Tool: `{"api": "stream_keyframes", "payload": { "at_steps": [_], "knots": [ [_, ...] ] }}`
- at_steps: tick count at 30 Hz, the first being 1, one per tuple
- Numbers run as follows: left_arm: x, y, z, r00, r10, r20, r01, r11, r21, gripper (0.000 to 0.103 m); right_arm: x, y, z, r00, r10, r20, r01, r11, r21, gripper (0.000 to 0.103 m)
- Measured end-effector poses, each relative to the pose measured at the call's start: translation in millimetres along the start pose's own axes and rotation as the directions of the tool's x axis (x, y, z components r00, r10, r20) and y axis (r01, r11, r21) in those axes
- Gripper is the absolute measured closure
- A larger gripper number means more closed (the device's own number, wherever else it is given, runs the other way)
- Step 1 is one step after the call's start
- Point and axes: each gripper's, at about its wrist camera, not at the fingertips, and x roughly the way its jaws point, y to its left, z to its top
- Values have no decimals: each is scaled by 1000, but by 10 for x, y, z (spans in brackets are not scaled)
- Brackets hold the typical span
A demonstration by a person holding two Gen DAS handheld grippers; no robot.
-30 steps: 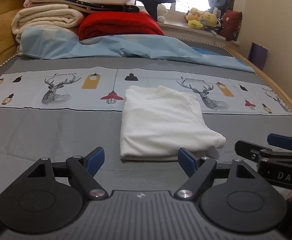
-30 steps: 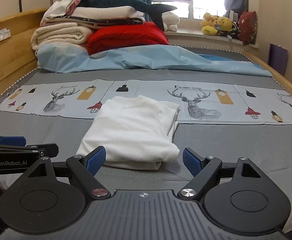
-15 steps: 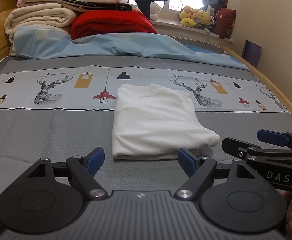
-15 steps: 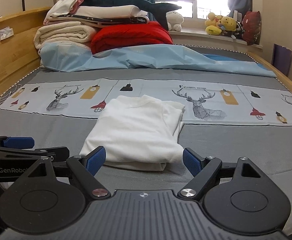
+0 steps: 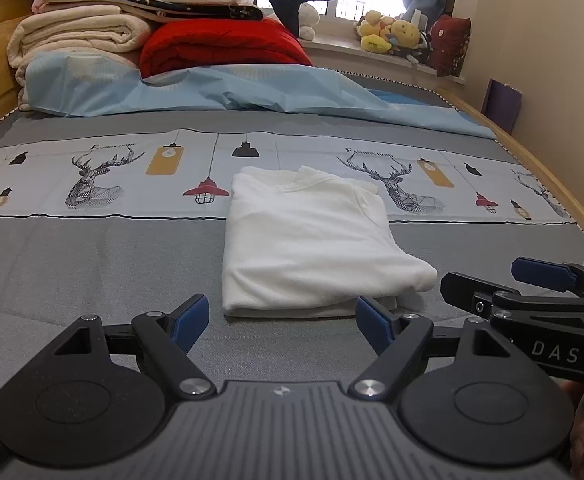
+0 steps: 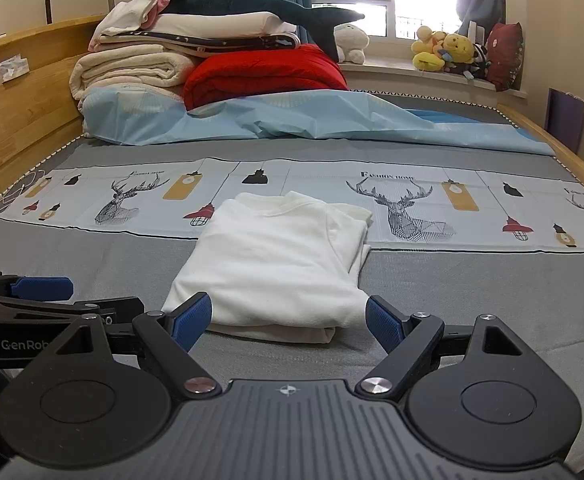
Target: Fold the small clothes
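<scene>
A small white garment (image 5: 308,240) lies folded into a rectangle on the grey bed cover, its far end over the printed deer band; it also shows in the right wrist view as the white garment (image 6: 275,264). My left gripper (image 5: 281,320) hovers open just short of the garment's near edge, nothing between its blue pads. My right gripper (image 6: 289,318) is open too, level with the near edge, pads apart from the cloth. Each gripper appears in the other's view: the right gripper (image 5: 532,288) at the right, the left gripper (image 6: 51,296) at the left.
Folded blankets (image 6: 131,68), a red quilt (image 6: 263,72) and a dark plush shark (image 6: 259,0) are stacked at the bed's far end behind a light blue sheet (image 6: 292,120). A wooden bed frame (image 6: 15,112) runs along the left; plush toys (image 6: 448,52) sit on the windowsill.
Both views have shifted slightly, so the garment sits a little further left in the left wrist view and further right in the right wrist view. Both grippers stay open; the garment has not moved.
</scene>
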Motion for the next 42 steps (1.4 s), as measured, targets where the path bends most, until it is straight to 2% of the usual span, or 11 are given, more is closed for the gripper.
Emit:
{"api": "stream_keyframes", "payload": {
  "at_steps": [42],
  "knots": [
    [0, -16, 4, 1000, 2, 7, -2, 1000, 5, 19, 13, 38, 0, 1000, 1, -3, -1, 1000, 5, 18]
  ]
}}
